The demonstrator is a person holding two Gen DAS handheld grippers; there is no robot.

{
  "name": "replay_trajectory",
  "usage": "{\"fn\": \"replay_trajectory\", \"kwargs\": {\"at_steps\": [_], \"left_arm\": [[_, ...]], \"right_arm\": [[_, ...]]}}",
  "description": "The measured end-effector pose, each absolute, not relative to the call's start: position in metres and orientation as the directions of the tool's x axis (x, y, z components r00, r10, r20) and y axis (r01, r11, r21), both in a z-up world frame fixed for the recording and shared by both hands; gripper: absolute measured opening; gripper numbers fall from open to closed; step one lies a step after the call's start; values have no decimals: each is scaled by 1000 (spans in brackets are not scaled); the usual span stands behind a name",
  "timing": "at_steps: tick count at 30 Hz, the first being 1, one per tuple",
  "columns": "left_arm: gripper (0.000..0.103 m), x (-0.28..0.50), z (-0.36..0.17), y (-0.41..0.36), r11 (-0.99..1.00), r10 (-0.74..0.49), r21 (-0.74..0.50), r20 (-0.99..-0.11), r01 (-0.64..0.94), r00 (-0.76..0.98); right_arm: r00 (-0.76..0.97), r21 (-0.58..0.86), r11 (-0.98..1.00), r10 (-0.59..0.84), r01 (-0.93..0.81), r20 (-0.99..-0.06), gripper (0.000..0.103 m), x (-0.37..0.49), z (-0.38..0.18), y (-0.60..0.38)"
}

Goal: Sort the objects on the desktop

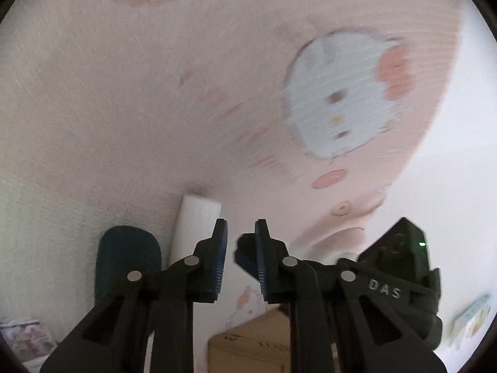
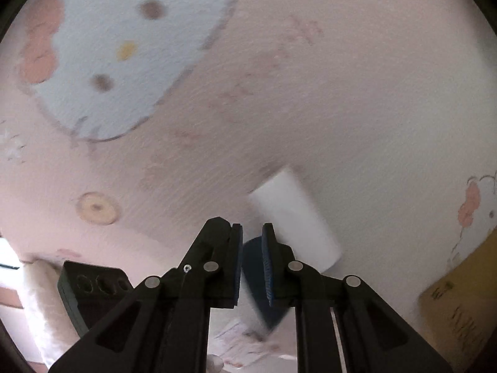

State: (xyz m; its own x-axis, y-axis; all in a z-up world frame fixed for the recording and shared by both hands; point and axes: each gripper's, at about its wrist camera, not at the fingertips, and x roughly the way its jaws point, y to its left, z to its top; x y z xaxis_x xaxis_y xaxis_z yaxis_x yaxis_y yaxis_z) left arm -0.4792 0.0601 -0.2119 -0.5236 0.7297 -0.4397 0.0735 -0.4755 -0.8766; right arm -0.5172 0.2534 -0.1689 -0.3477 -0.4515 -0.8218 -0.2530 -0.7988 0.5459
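Observation:
Both views are blurred. In the left wrist view my left gripper (image 1: 240, 233) hangs over a pink cartoon-cat mat (image 1: 155, 108), jaws a little apart and nothing between them. A white block (image 1: 195, 220) and a dark blue oval object (image 1: 127, 258) lie just beyond and left of its fingers. The right gripper's body (image 1: 400, 267) shows at the lower right. In the right wrist view my right gripper (image 2: 251, 233) also has its jaws slightly apart and empty. The white block (image 2: 295, 217) lies just right of the tips, the dark blue object (image 2: 254, 279) behind them.
A cardboard box (image 1: 248, 345) stands at the mat's near side; it also shows at the right edge of the right wrist view (image 2: 462, 304). The left gripper's body (image 2: 93, 289) sits at lower left there. Printed cards (image 1: 472, 314) lie at the lower right.

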Motion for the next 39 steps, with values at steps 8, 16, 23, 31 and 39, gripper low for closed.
{"fn": "replay_trajectory", "kwargs": {"at_steps": [8, 16, 23, 31, 39], "left_arm": [[38, -466, -197, 13, -540, 678, -834, -511, 112, -528], [53, -472, -205, 5, -521, 657, -840, -506, 148, -559], [54, -502, -217, 48, -560, 665, -819, -536, 128, -519], [54, -517, -241, 79, -620, 647, -773, -602, 136, -468], [54, -531, -262, 91, -557, 662, -799, -591, 226, -461]], "right_arm": [[-378, 512, -836, -417, -198, -827, 11, -491, -153, 230], [-381, 477, -857, -382, -196, -842, 61, -497, -172, 227], [-391, 447, -851, -326, -275, -861, 67, -532, -200, 245], [-343, 479, -789, -361, -383, -868, 67, -548, -236, 244], [-373, 609, -651, -482, -454, -793, 67, -551, -273, 243]]}}
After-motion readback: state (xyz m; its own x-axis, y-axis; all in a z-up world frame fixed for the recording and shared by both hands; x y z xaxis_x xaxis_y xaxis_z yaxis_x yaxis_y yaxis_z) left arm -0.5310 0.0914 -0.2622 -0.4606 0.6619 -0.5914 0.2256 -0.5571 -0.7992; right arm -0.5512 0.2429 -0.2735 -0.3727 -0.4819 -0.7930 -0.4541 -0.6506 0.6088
